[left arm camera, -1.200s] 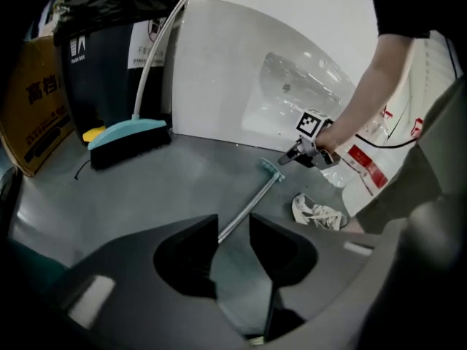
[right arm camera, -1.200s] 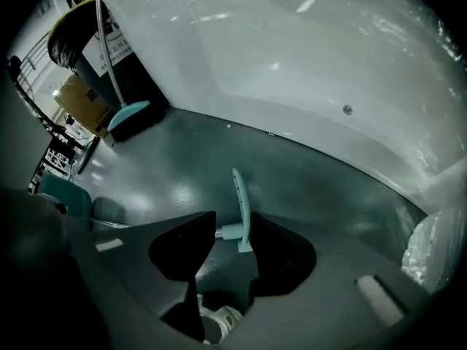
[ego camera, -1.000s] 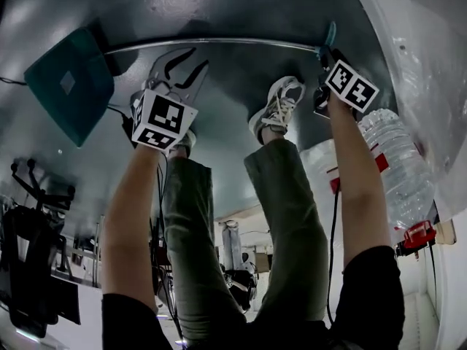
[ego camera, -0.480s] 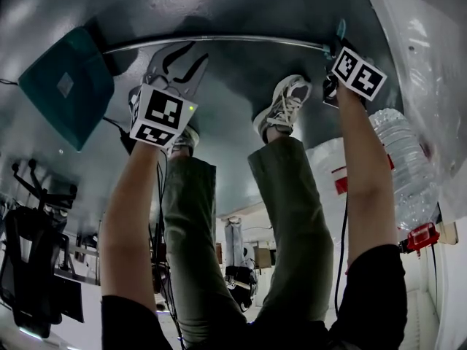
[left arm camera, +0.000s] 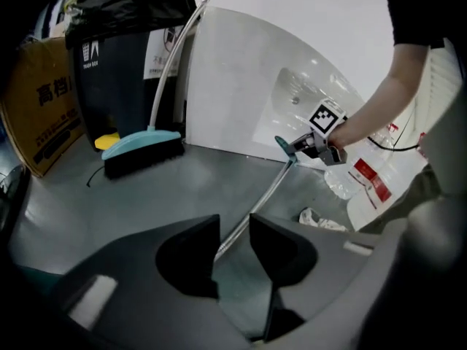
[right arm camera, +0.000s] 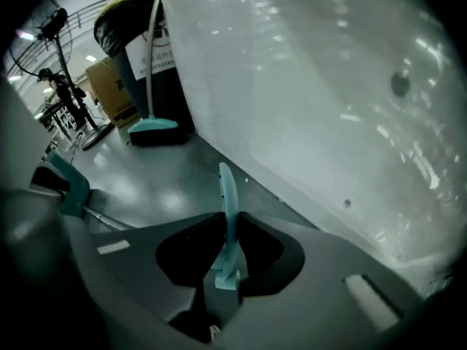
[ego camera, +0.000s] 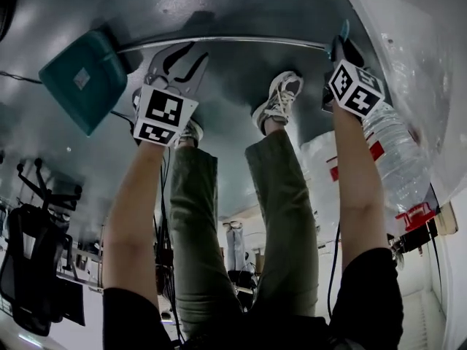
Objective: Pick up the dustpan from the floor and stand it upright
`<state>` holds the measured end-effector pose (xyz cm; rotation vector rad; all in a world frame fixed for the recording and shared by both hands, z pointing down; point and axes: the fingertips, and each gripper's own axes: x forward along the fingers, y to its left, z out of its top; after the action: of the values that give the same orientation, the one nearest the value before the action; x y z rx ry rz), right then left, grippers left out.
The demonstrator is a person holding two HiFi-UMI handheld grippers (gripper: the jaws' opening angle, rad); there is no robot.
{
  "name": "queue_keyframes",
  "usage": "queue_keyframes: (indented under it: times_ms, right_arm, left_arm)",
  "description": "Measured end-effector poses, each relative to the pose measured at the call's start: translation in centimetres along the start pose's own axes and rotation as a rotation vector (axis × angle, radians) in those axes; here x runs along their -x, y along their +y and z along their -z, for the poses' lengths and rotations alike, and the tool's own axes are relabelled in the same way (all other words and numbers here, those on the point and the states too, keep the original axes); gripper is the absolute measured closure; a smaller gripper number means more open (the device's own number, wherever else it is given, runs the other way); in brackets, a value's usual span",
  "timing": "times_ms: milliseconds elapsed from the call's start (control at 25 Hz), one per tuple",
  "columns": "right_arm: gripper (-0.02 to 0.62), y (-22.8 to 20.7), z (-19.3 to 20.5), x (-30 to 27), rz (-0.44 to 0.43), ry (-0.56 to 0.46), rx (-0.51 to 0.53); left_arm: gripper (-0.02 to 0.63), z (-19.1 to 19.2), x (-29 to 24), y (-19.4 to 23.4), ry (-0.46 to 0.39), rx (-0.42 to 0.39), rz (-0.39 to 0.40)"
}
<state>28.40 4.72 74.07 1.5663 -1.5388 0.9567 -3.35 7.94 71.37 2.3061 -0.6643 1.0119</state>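
The right gripper [ego camera: 340,48] has just been closing, and its jaws now pinch the flat teal plastic grip [right arm camera: 228,217] at the end of the long silver metal pole [ego camera: 233,41]. It is a narrow hold, with the grip standing edge-on between the pads. Since a second ago that end has come up a little off the glossy dark grey floor [ego camera: 241,6]. The teal plastic dustpan [ego camera: 84,80] at the pole's other end has shifted and turned in the head view, but it lies low at the far left, on or close to the floor. So the pick-up has begun, I judge — standing it upright is not yet done.

The left gripper [ego camera: 177,58] has its jaws apart with the pole running between them, about midway along, and the pads do not appear to press on it. Both forearms stretch forward and down, one either side of the person's legs. The right gripper points steeply at the floor beside the curved white panel [right arm camera: 328,86] — the left one is tilted less sharply.
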Motion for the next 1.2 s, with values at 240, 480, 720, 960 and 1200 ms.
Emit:
queue_keyframes:
  times_ms: [240,480,720,960,1200]
  right_arm:
    - [0.531,3.1,-7.8,7.5,0.039,-0.11,0.093]
    - [0.526,5.1,-15.9,14.2,0.088,-0.195,0.175]
    - [0.526,8.2,-22.6,20.6,0.159,-0.262,0.337]
    - [0.526,12.0,-29.7,25.5,0.181,-0.363,0.503]
    - [0.525,15.2,-35.4,29.8,0.209,-0.448,0.646]
  left_arm:
    - [0.463,-4.3,6.0,-0.5,-0.066,0.042,-0.036]
    - [0.463,-7.8,12.0,0.1,-0.12,0.09,-0.088]
    - [0.463,-10.0,18.9,0.6,-0.178,0.173,-0.13]
    - [0.463,-12.3,25.6,0.6,-0.26,0.207,-0.159]
    - [0.463,-14.9,31.0,1.2,-0.323,0.184,-0.195]
